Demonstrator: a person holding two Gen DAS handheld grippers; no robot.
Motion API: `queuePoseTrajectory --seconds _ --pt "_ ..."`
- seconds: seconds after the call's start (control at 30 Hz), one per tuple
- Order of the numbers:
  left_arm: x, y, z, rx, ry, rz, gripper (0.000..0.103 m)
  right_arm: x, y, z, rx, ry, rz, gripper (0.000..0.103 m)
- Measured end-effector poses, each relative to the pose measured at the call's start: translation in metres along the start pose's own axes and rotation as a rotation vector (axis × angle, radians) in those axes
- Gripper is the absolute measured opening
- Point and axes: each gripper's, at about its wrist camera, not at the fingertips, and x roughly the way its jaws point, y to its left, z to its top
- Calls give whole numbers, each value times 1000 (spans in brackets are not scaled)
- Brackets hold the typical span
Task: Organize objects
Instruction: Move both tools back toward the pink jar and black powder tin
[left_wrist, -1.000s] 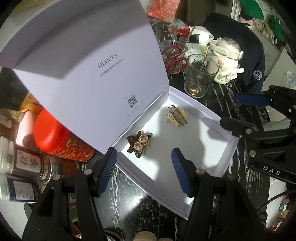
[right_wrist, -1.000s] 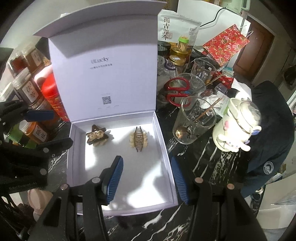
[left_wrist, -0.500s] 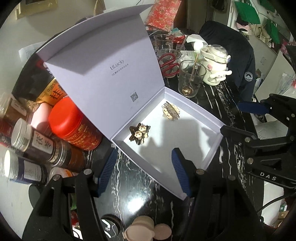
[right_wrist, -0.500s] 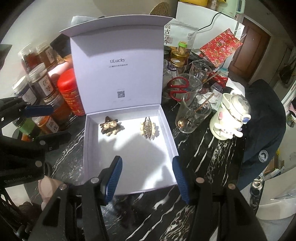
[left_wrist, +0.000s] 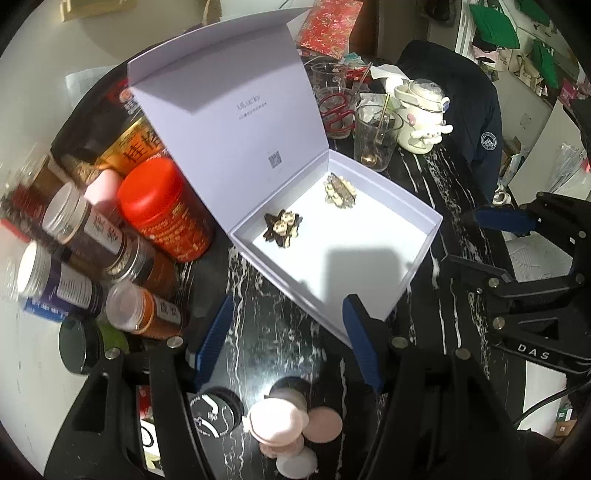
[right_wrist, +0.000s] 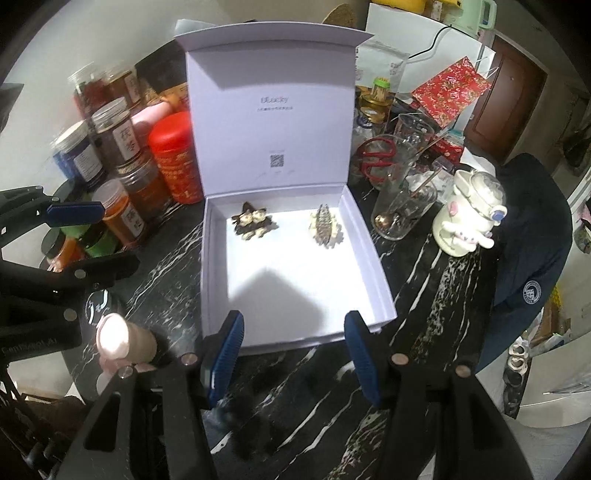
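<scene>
A white gift box stands open on the black marbled table, its lid upright behind it. Inside lie two hair clips: a dark star-shaped one with small cream figures, and a cream-and-brown oval one. My right gripper hangs open over the box's near rim, nothing between its blue pads. Open too, my left gripper sits over the table by the box's near corner, holding nothing. Each gripper shows at the edge of the other's view.
Spice jars and a red canister crowd the box's left. Glass cups, red scissors and a white character mug stand to its right. Pink round cosmetic pieces lie near the left gripper. A dark jacket drapes far right.
Both grippers have drawn back from the box, which now looks smaller and farther. The pink pieces and more jars have come into view. The hair clips have not moved.
</scene>
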Motion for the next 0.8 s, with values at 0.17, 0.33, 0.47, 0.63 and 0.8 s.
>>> queuePoseTrajectory --seconds 0.17,0.33,0.47,0.63,0.8 --pt "-4 3 -18 -19 12 6 60 0 14 -12 -16 12 22 57" --pt "-7 6 -38 -49 30 15 60 2 29 -23 -38 24 47 57" --pt "-8 10 -56 -73 46 25 60 5 41 -32 -60 38 72 57" --pt "-10 17 -77 -104 57 39 60 8 56 -43 -83 50 101 57" --pt "-12 26 -98 -157 71 44 60 12 70 -54 -113 64 129 57"
